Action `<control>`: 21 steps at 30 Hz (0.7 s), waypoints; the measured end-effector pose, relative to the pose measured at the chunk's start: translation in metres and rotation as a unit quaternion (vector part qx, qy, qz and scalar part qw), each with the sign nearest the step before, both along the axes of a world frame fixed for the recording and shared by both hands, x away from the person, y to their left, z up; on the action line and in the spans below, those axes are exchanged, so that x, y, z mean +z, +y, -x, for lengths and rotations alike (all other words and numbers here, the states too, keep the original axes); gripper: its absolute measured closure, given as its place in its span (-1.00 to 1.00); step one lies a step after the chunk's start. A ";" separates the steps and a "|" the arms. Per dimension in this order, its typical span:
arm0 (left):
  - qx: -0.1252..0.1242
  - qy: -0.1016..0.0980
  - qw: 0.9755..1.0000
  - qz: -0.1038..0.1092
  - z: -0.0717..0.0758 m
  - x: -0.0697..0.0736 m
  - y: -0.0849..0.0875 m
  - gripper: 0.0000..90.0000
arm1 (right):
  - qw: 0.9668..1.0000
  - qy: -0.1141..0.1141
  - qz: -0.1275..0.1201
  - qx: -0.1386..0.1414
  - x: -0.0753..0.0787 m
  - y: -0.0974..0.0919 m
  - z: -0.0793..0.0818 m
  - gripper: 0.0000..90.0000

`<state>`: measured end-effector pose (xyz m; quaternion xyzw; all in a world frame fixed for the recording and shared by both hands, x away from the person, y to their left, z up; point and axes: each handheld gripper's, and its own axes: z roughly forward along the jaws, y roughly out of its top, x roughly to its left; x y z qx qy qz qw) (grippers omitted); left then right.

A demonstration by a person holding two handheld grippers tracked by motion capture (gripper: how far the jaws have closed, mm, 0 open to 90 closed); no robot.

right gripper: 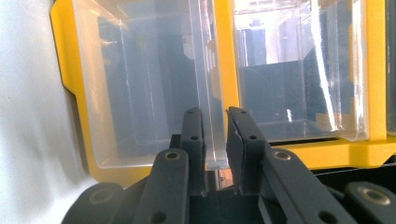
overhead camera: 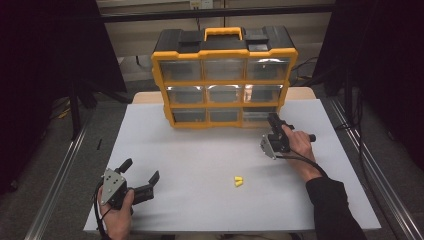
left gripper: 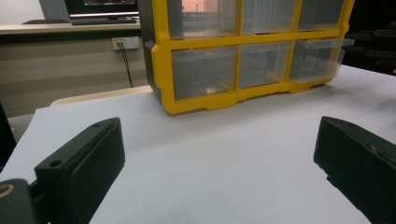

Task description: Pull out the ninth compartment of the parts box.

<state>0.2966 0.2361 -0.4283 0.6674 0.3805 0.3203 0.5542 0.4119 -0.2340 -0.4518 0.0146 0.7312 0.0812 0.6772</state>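
A yellow and black organizer (overhead camera: 225, 47) with clear drawers stands at the back of the white table (overhead camera: 200, 150). My right gripper (overhead camera: 273, 120) is at its bottom right drawer (overhead camera: 257, 116), which sticks out slightly from the frame. In the right gripper view the right gripper (right gripper: 215, 114) is shut on the clear front lip (right gripper: 212, 93) of that drawer. My left gripper (overhead camera: 141, 170) rests open at the table's front left, with nothing between its jaws. The left gripper view has the left gripper (left gripper: 219, 140) facing the organizer (left gripper: 161, 70) across bare table.
A small yellow piece (overhead camera: 238, 181) lies on the table between the two hands, nearer the front. Metal rails run along both sides of the table. Dark curtains hang left and right. A monitor and desk stand beyond the table's left.
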 end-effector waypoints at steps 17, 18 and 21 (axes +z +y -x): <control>-0.005 -0.004 1.000 0.003 0.001 0.001 -0.001 -0.96 | 1.000 -0.002 0.003 0.004 -0.001 0.000 0.007 0.73; -0.006 -0.003 1.000 0.002 0.001 0.001 -0.001 -0.96 | 1.000 0.000 0.002 0.005 -0.001 0.000 0.007 0.73; -0.006 -0.003 1.000 0.004 0.001 0.001 -0.001 -0.96 | 1.000 0.000 0.001 0.004 0.000 0.000 0.008 0.73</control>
